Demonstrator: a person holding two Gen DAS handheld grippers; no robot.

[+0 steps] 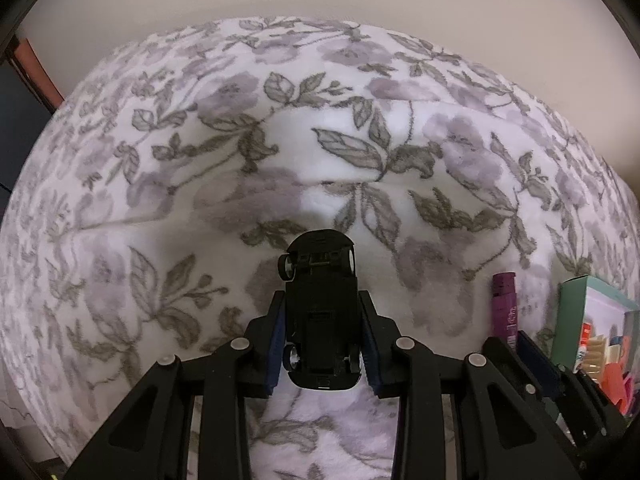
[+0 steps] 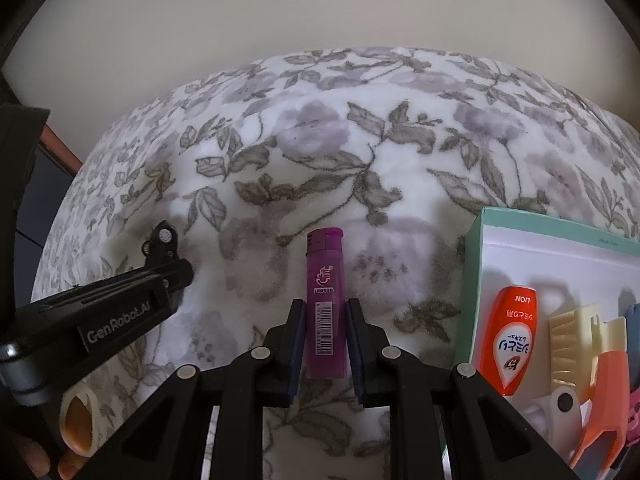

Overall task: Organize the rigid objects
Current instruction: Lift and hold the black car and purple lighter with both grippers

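Note:
My left gripper [image 1: 321, 300] is shut on a black toy car [image 1: 320, 276], which shows its underside and wheels and points away over the flowered blanket [image 1: 320, 152]. From the right wrist view that gripper [image 2: 176, 270] reaches in from the left with the car's wheel [image 2: 164, 236] past its tip. My right gripper [image 2: 324, 304] is shut on a purple lighter [image 2: 325, 280], upright between its blue pads with the barcode facing me. The lighter [image 1: 504, 304] also stands at the right of the left wrist view. Whether either object rests on the blanket I cannot tell.
A teal-walled box [image 2: 468, 280] with a white inside sits on the blanket at the right. It holds a red-orange tube [image 2: 514, 336], a cream brush [image 2: 568, 340], a coral clip [image 2: 604, 400] and other small items. A pale wall rises behind. A wooden edge [image 2: 60, 148] borders the left.

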